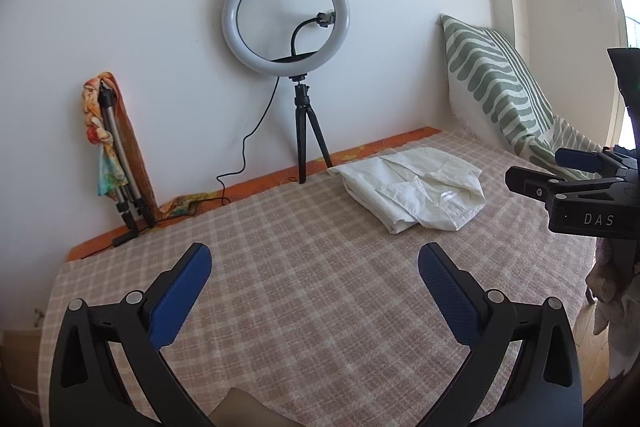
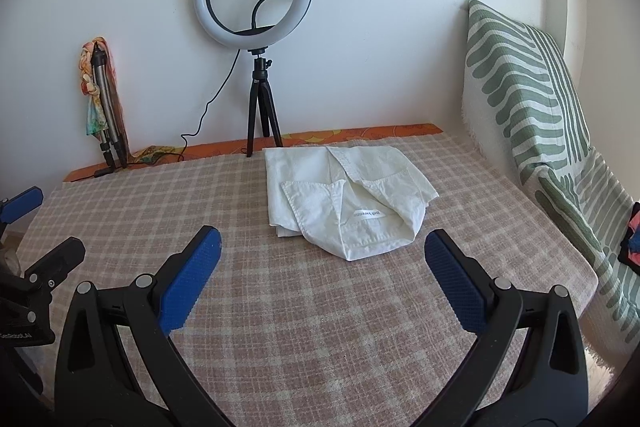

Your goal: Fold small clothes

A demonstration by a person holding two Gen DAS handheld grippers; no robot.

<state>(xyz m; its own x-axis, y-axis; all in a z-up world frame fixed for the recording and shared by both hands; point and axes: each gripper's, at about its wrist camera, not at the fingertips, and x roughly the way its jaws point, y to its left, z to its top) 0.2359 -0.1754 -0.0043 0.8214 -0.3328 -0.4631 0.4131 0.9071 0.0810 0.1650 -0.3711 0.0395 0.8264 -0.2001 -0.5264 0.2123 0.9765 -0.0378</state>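
Note:
A small white garment (image 2: 344,195) lies folded into a compact bundle on the checked bed cover (image 2: 280,307), towards the back; it also shows in the left wrist view (image 1: 416,187). My right gripper (image 2: 322,243) is open and empty, held above the cover just in front of the garment. My left gripper (image 1: 314,257) is open and empty, to the left of and in front of the garment. The right gripper shows at the right edge of the left wrist view (image 1: 536,167), and the left gripper at the left edge of the right wrist view (image 2: 36,223).
A ring light on a black tripod (image 2: 256,27) stands at the back by the wall, its cable trailing left. A folded tripod wrapped in a colourful scarf (image 2: 102,99) leans on the wall. A green-striped cushion (image 2: 524,91) lies along the right side.

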